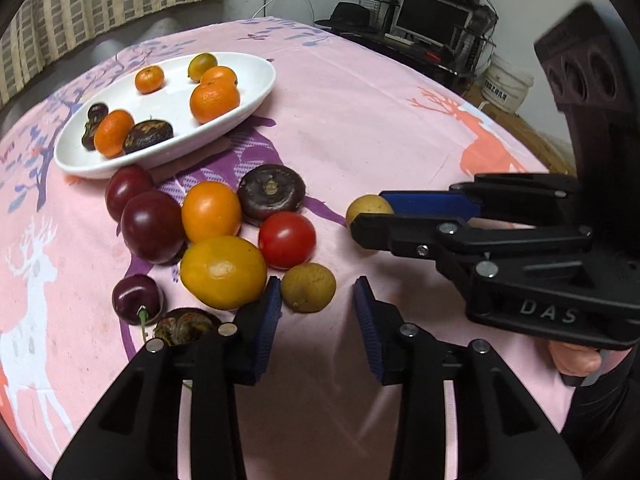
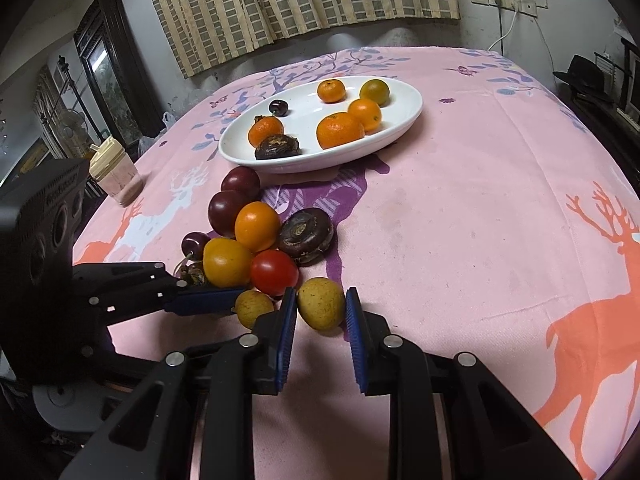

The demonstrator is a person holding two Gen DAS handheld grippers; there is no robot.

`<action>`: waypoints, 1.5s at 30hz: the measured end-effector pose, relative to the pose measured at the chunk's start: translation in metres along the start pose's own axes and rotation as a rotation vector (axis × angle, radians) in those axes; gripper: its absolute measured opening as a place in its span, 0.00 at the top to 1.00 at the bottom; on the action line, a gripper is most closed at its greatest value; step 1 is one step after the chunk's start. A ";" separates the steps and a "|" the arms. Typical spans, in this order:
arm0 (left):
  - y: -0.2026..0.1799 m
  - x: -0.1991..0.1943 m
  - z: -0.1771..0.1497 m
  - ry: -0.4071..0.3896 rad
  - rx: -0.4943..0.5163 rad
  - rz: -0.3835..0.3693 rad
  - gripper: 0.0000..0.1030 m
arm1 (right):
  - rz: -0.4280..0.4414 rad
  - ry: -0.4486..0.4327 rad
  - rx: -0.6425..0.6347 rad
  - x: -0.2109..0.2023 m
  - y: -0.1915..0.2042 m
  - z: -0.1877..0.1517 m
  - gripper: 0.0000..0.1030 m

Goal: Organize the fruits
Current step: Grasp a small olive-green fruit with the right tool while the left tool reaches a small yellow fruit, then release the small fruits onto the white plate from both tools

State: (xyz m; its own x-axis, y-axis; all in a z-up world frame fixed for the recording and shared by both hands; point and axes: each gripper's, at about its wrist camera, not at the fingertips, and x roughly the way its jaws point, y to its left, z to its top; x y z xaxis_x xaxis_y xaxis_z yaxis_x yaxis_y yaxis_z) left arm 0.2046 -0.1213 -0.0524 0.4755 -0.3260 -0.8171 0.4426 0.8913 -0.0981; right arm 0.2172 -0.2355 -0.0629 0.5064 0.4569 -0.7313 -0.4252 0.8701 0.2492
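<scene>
A white oval plate (image 1: 256, 92) (image 2: 404, 120) holds several tangerines, a cherry and a dark water chestnut. A pile of loose fruit lies on the pink cloth: plums, orange and yellow tomatoes, a red tomato (image 1: 286, 240) (image 2: 274, 272), a water chestnut (image 1: 271, 194) and a cherry (image 1: 137, 298). My left gripper (image 1: 317, 300) is open, just in front of a tan longan (image 1: 308, 287) (image 2: 253, 307). My right gripper (image 2: 321, 311) (image 1: 370, 216) has its blue pads against both sides of a second longan (image 2: 321, 307) (image 1: 366, 208) resting on the cloth.
A plastic jar (image 2: 114, 176) stands at the table's left edge. Beyond the table are a curtain, a mirror cabinet, and a desk with a monitor (image 1: 430, 20) and a black hat (image 1: 350, 16). A white bucket (image 1: 508, 82) is on the floor.
</scene>
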 end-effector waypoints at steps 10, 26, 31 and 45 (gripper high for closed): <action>0.007 -0.007 -0.003 -0.010 -0.021 -0.024 0.74 | 0.006 0.010 0.032 0.002 -0.007 0.000 0.76; 0.130 -0.057 0.076 -0.293 -0.251 0.016 0.74 | -0.023 -0.172 0.070 0.031 0.003 0.112 0.75; 0.170 -0.028 0.104 -0.275 -0.359 0.065 0.71 | -0.068 -0.178 0.089 0.069 -0.005 0.140 0.71; 0.180 -0.063 0.056 -0.255 -0.470 0.172 0.06 | 0.048 -0.162 -0.045 0.026 0.028 0.087 0.43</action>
State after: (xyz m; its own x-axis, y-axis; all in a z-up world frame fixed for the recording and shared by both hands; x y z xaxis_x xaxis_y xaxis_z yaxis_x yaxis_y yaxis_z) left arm 0.2971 0.0424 0.0137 0.7057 -0.1770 -0.6860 -0.0165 0.9639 -0.2658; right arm 0.2835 -0.1831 -0.0202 0.5971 0.5251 -0.6064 -0.4836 0.8388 0.2501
